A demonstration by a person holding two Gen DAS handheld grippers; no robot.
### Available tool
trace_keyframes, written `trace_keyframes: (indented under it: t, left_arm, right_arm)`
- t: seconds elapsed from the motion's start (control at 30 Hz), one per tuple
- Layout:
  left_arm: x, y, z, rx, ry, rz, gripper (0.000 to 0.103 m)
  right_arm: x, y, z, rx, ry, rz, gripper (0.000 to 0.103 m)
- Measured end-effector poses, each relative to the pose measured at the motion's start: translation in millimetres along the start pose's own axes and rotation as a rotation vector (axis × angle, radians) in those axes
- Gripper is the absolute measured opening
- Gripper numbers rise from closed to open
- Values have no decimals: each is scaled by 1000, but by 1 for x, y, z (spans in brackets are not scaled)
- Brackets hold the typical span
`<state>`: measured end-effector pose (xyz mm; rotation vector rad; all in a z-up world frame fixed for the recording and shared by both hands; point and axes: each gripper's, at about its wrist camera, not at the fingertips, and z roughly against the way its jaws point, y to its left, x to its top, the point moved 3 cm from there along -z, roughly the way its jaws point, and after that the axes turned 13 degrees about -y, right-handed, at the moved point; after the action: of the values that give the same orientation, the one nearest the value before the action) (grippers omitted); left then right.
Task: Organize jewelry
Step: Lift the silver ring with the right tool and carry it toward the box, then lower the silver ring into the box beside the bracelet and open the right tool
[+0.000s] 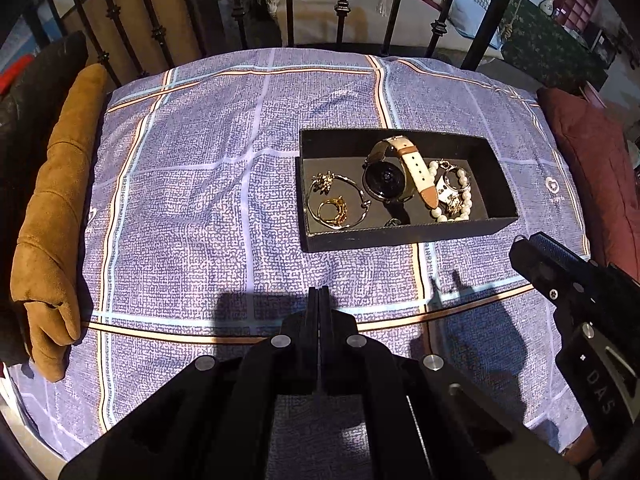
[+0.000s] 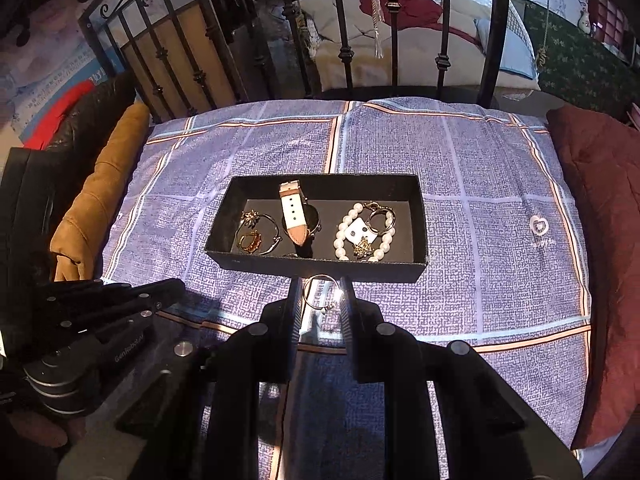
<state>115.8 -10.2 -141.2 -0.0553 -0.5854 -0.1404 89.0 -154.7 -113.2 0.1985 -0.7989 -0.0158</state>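
The right tongs (image 2: 321, 296) are clamped on a thin silver ring (image 2: 319, 294), its hoop pinched between the two pads and held just short of the near wall of the black box (image 2: 316, 266). That grip across the hoop looks chosen so the ring hangs steady and can be dropped in by simply parting the pads. The left tongs (image 1: 319, 300) are pressed together with nothing between them, idle at six o'clock in their own view, probably kept back so the box mouth stays free.

Inside the box the pieces lie in loose groups, which suggests sorting by kind. A thin bangle (image 2: 262, 234) with a flower charm and a gold ring (image 2: 250, 241) within its loop sit at nine o'clock. A watch (image 2: 298, 220) with a white and tan strap lies in the middle. A pearl bracelet (image 2: 364, 236) circles a small white card and a gold charm at three o'clock, with another ring beside it. The open floor at the front between watch and bracelet seems the likely spot for the held ring.

The box rests on a bed spread (image 2: 480, 208) of blue-grey check with orange stripes, soft and slightly wrinkled. A tan cushion (image 2: 100, 200) lies at nine o'clock, a dark red cushion (image 2: 596, 240) at three. A black iron bed rail (image 2: 394, 40) stands at twelve, with more bedding behind.
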Motion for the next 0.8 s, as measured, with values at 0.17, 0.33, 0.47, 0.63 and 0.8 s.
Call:
trace_keyframes:
  t: [0.17, 0.33, 0.47, 0.63, 0.8]
  left_arm:
    - [15, -7, 0, 16, -23, 17, 0]
    - [33, -17, -2, 34, -55, 18, 0]
    - [45, -23, -5, 41, -75, 17, 0]
    - [55, -28, -11, 39, -82, 16, 0]
    - [63, -31, -19, 34, -81, 16, 0]
  right_arm:
    - [9, -2, -2, 30, -8, 9, 20]
    - [22, -6, -8, 53, -24, 21, 20]
    - [34, -12, -14, 56, -43, 32, 20]
    - [45, -18, -23, 49, -53, 28, 20]
    - [50, -21, -32, 43, -55, 26, 20]
